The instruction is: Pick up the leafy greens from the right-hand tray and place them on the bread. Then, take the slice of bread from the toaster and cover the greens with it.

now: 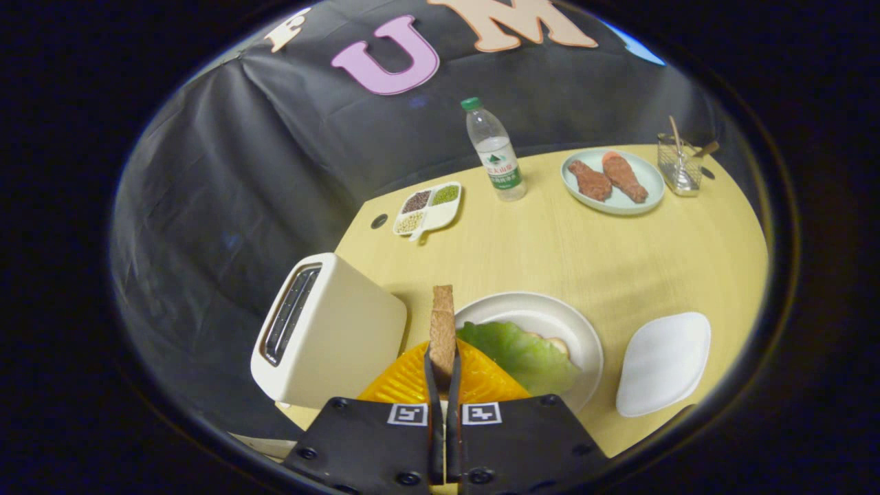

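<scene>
While the gripper hangs above the near edge of the wooden table, tilted to look down and forward across it, its two fingers stand nearly closed and clamp a slice of bread edge-on between them, the slice rising upright out of the fingers. To the left of the fingers, close by, sits the cream toaster, its slot facing up and to the left. Farther off beyond it, toward the far left corner of the table, lies a small divided dish holding three kinds of grains or beans. Directly under the fingertips is something orange and ribbed; what it is I cannot tell. Just ahead of the fingers and slightly right rests a round pale plate, and on it the leafy greens lie spread over another slice of bread, of which just a pale edge peeks out on the right. Well beyond, near the back of the table, a clear water bottle with a green cap stands upright. To the right of the plate lies a white tray, apart from it. Far beyond on the right, a light blue plate carries two brown pieces of meat-like food, and just beside it stands a wire basket with sticks in it.
</scene>
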Demonstrator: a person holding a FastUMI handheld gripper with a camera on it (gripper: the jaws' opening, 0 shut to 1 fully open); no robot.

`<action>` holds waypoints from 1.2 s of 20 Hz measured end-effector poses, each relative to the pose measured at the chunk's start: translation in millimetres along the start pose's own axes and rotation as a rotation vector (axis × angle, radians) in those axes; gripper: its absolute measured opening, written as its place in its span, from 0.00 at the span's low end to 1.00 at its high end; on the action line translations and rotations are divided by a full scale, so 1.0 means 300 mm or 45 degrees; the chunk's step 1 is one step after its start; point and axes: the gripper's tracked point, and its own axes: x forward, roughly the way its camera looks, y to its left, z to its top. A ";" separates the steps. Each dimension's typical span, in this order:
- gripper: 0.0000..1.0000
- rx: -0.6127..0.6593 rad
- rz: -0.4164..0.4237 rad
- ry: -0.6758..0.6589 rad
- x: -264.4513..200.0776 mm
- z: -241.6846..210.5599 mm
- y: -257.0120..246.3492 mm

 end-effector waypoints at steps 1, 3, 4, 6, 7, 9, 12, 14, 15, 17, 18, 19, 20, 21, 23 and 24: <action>0.04 0.002 -0.016 0.010 0.003 -0.012 -0.030; 0.07 0.012 -0.029 0.018 0.008 -0.020 -0.065; 0.09 0.015 -0.037 0.014 0.011 -0.020 -0.082; 0.08 0.014 -0.066 0.015 0.007 -0.024 -0.125; 0.11 0.010 -0.070 0.030 0.006 -0.038 -0.141; 0.16 0.002 -0.088 0.046 0.010 -0.046 -0.176; 0.24 -0.013 -0.124 0.071 0.011 -0.064 -0.223; 0.32 -0.003 -0.132 0.090 0.014 -0.077 -0.244; 0.39 0.000 -0.133 0.099 0.016 -0.082 -0.249; 0.54 -0.030 -0.140 0.110 0.008 -0.091 -0.270; 0.62 -0.042 -0.136 0.108 0.000 -0.092 -0.271; 0.70 -0.049 -0.133 0.101 -0.002 -0.091 -0.271; 0.77 -0.052 -0.140 0.092 -0.014 -0.087 -0.281; 0.85 -0.048 -0.137 0.081 -0.023 -0.078 -0.284; 1.00 -0.045 -0.126 0.047 -0.042 -0.055 -0.285; 1.00 -0.053 -0.126 0.023 -0.059 -0.040 -0.291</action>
